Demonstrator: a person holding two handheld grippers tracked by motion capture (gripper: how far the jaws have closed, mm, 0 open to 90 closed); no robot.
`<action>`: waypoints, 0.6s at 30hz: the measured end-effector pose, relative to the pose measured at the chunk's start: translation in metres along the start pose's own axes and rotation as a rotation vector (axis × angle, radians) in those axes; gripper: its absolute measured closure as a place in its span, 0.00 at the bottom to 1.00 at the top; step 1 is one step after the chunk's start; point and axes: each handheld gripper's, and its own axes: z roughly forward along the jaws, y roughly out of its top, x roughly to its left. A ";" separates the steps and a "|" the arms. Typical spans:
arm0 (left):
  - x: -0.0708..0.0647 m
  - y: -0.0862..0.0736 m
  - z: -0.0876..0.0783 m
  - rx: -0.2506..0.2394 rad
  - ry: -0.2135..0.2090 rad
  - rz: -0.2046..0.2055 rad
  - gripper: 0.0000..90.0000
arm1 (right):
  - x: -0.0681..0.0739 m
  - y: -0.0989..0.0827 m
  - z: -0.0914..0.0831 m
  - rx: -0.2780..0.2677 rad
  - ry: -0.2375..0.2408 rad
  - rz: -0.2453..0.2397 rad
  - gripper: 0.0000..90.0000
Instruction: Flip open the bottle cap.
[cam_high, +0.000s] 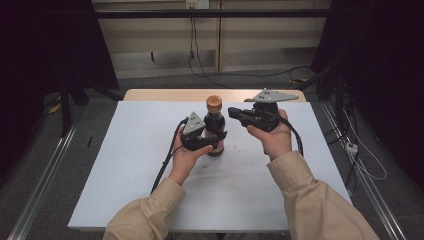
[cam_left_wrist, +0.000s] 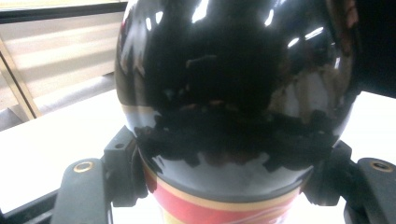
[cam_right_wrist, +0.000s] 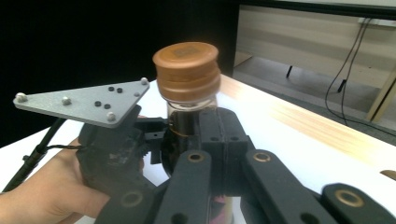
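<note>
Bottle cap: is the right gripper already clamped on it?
No: in the right gripper view the orange cap stands bare above the right gripper, whose jaws are together below it, near the bottle's neck.

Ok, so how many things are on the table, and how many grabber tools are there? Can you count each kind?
Dark glass bottle with brown cap: 1
Handheld grippers: 2, the left gripper clamped on the bottle's body, the right gripper near its neck
White table: 1
Total: 4
</note>
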 end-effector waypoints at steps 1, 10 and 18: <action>0.000 0.000 0.000 0.000 0.001 -0.002 0.33 | 0.001 0.001 0.001 0.010 -0.001 -0.009 1.00; 0.000 0.000 0.000 0.000 -0.004 0.000 0.33 | 0.003 0.014 0.006 0.023 0.028 -0.031 1.00; 0.001 -0.001 0.000 0.001 -0.011 -0.005 0.33 | 0.002 0.019 0.013 0.042 0.037 -0.046 1.00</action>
